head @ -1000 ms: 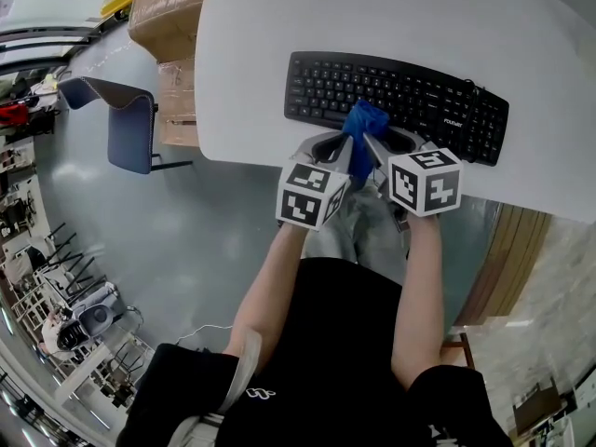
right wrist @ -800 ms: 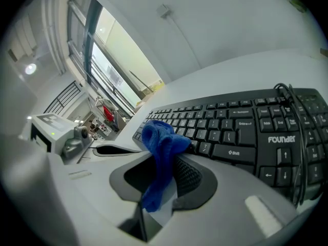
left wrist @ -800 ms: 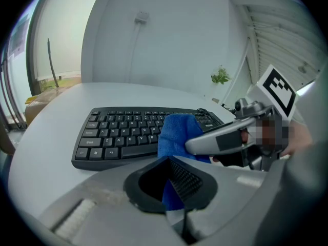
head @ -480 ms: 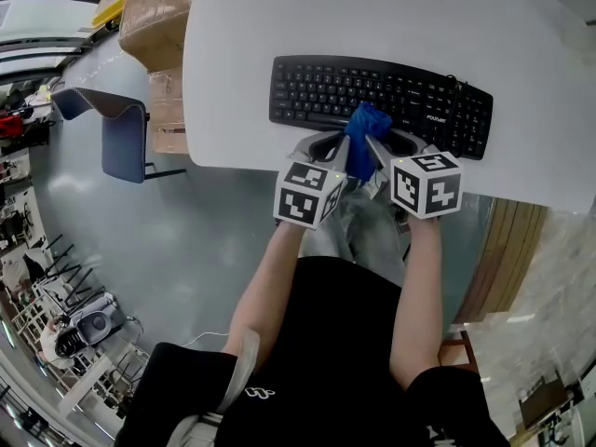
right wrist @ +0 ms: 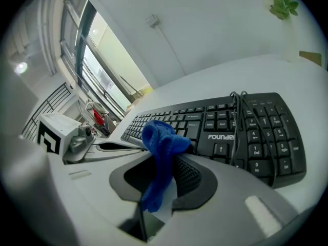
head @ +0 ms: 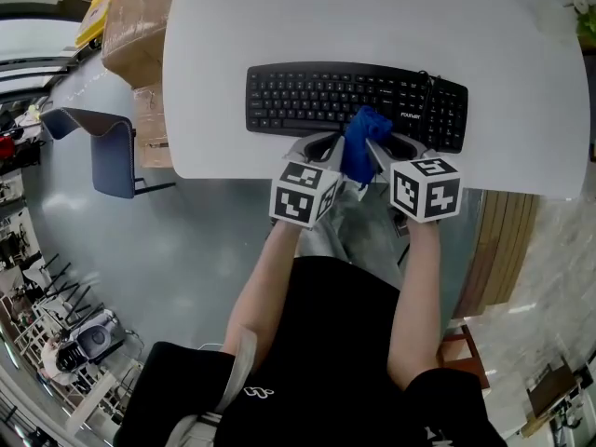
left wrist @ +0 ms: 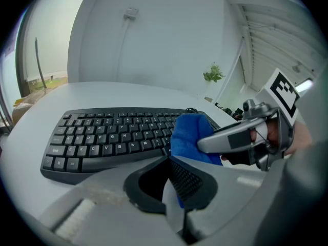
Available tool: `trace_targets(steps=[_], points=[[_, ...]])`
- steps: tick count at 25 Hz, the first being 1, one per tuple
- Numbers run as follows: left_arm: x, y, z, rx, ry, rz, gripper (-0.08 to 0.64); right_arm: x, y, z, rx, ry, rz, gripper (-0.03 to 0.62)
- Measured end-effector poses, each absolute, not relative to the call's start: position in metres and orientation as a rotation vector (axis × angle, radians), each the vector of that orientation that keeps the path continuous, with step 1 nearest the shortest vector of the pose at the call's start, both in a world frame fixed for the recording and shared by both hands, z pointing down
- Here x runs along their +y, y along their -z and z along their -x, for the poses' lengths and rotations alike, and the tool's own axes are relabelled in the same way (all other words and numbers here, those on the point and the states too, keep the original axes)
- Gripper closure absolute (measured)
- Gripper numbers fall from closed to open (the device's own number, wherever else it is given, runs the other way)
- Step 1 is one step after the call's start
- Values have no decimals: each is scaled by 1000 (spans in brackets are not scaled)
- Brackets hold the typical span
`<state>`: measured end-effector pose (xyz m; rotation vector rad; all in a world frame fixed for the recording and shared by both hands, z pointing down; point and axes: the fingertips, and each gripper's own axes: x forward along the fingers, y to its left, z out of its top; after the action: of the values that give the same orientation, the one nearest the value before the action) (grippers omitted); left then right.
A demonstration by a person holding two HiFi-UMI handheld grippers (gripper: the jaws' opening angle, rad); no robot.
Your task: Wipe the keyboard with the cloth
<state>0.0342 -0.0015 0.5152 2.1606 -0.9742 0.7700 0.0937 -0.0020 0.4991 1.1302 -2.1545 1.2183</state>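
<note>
Off the left end of the long black plastic keyboard, past the rim of the rounded white desk, stand brown cardboard boxes and a blue-grey chair, both well apart from the work; the keyboard lies flat along the desk's near edge, probably so the person can reach every row. At the keyboard's front edge, a little right of its middle, the left tool has its jaws drawn nearly together; a thin blue strip shows in the seam between them, so it seems to nip one edge of the crumpled soft blue cloth (a slight hold, judged more than plainly seen). The blue cloth bunches between the two tools, its top lump over the keyboard's front row and its tail hanging back toward the person; whether it presses on the keys I cannot tell; pinched from both sides, it likely serves as a firm pad instead of a trailing rag. Just right of it, the right tool is clamped on the cloth, the fabric running down through its jaws and bulging above them. Further right on the keyboard, a thin black cable lies across the keys beside the number pad; a sideways sweep could snag it. Both ends of the keyboard lie uncovered, so most of the wiping looks yet to be done.
</note>
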Motion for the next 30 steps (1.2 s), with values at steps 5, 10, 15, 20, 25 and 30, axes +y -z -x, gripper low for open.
trace_targets(steps=[5, 10, 15, 20, 25, 30], points=[[0, -516, -54, -937, -777, -2183, 561, 0, -496, -113, -2140, -1208, -1170, 495], [0, -513, -72, -899, -786, -2215, 561, 2, -490, -129, -2152, -1197, -1221, 496], [-1, -509, -92, -855, -795, -2251, 561, 3, -480, -147, -2160, -1180, -1272, 497], [-1, -508, -110, -806, -811, -2287, 561, 5, -477, -169, -2134, -1171, -1367, 497], [3, -505, -132, -761, -815, -2313, 561, 11, -476, -197, -2102, -1183, -1446, 497], [5, -504, -147, -727, -827, -2335, 561, 15, -479, -216, -2081, -1214, -1506, 495]])
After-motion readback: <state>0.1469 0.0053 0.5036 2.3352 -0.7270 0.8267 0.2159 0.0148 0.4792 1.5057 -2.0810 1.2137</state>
